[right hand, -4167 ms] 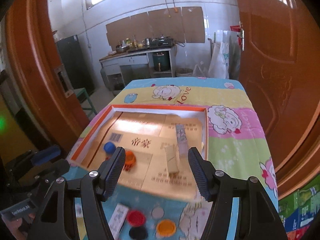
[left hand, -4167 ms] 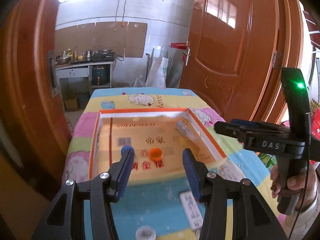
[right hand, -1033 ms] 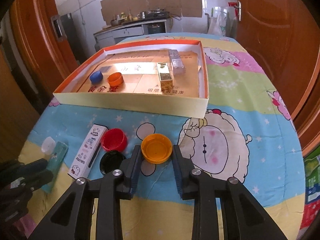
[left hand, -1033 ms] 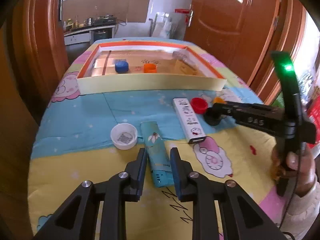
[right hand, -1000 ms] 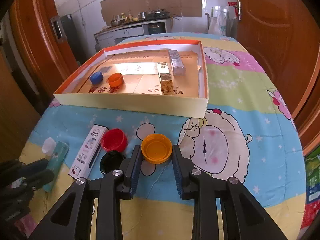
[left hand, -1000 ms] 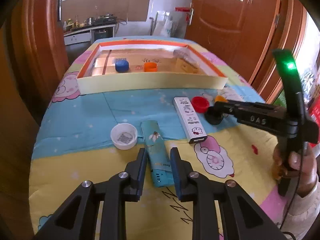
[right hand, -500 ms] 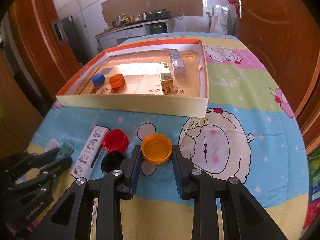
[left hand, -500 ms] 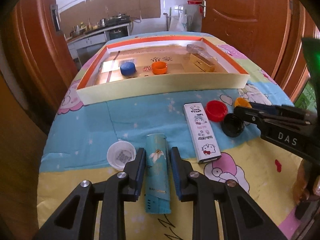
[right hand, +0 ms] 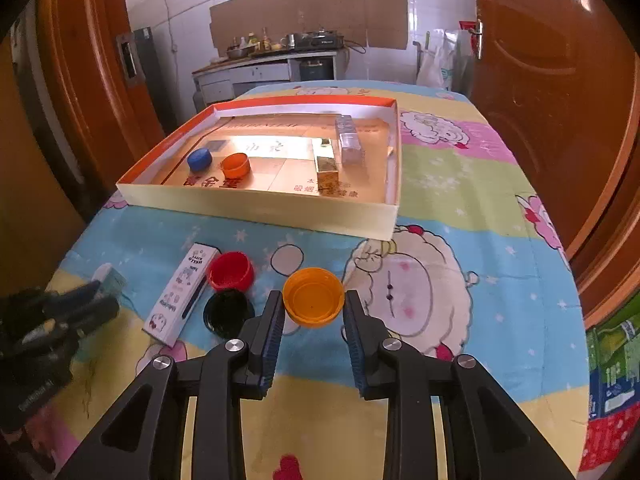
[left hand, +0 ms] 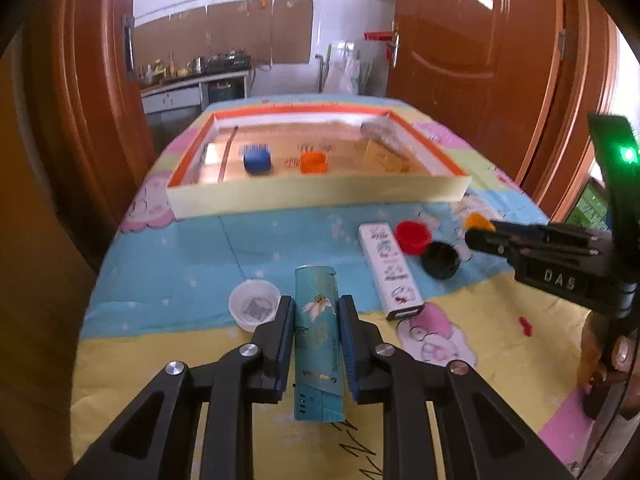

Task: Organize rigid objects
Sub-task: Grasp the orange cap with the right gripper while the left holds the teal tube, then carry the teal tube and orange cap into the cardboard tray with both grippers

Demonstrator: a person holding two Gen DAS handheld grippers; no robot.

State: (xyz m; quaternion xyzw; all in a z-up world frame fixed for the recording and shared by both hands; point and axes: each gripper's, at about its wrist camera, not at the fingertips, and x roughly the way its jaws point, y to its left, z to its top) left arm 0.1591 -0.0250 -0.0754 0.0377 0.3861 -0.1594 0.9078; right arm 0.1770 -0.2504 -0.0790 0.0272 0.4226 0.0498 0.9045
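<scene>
Left tongs [left hand: 316, 328] clamped shut on teal box [left hand: 318, 332]; right tongs [right hand: 314, 320] closed on orange cap [right hand: 313, 297], both level.

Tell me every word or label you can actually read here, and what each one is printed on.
"DAS": white letters on the right gripper, seen from the left wrist view.
"HELLO KITTY": on the end of the white box.
Gold lettering low on the teal box held in the left gripper: too blurred to read.
Red and black Chinese characters on the floor of the tray: too small and glared to quote surely.
Caps: no text.
</scene>
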